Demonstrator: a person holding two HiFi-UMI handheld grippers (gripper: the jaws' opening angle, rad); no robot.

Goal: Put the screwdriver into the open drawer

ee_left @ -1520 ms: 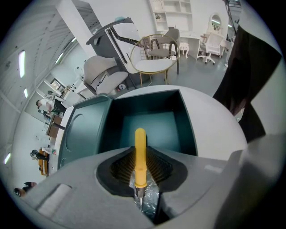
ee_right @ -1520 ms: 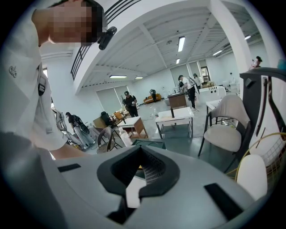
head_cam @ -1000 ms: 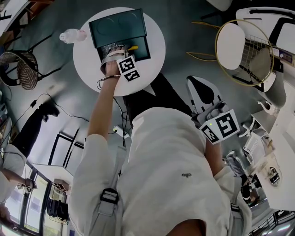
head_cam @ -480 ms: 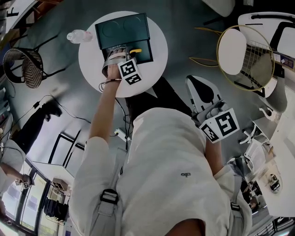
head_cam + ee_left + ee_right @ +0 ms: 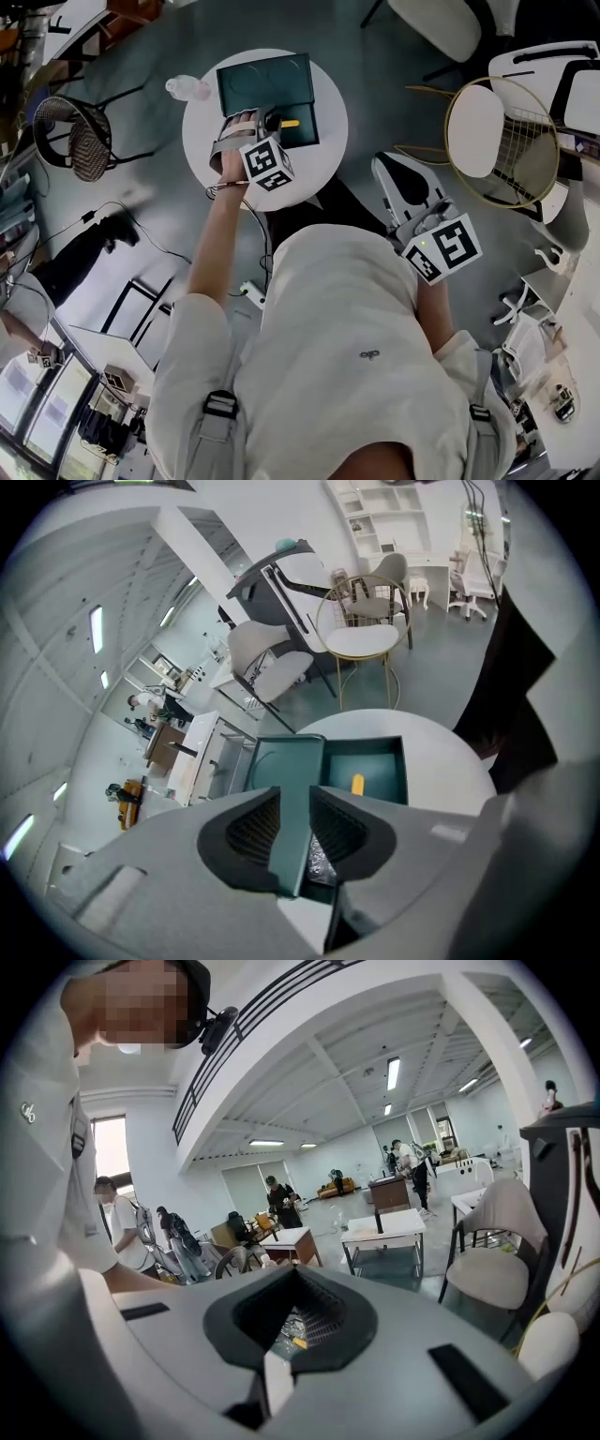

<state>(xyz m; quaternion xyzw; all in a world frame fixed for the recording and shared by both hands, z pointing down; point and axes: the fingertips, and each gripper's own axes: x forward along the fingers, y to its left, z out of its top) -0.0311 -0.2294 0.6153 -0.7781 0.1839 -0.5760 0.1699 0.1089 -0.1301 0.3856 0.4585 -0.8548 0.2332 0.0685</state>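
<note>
Left gripper view: yellow screwdriver (image 5: 357, 784) lay inside drawer (image 5: 386, 767); placement judged complete. Left gripper (image 5: 295, 829) clamped the drawer's wall. Right gripper (image 5: 286, 1326) jaws together, empty.

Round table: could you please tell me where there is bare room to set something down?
Bare strips lie right of the open drawer and along the table near rim. The left gripper, fingers on the drawer, crowds the left side.
</note>
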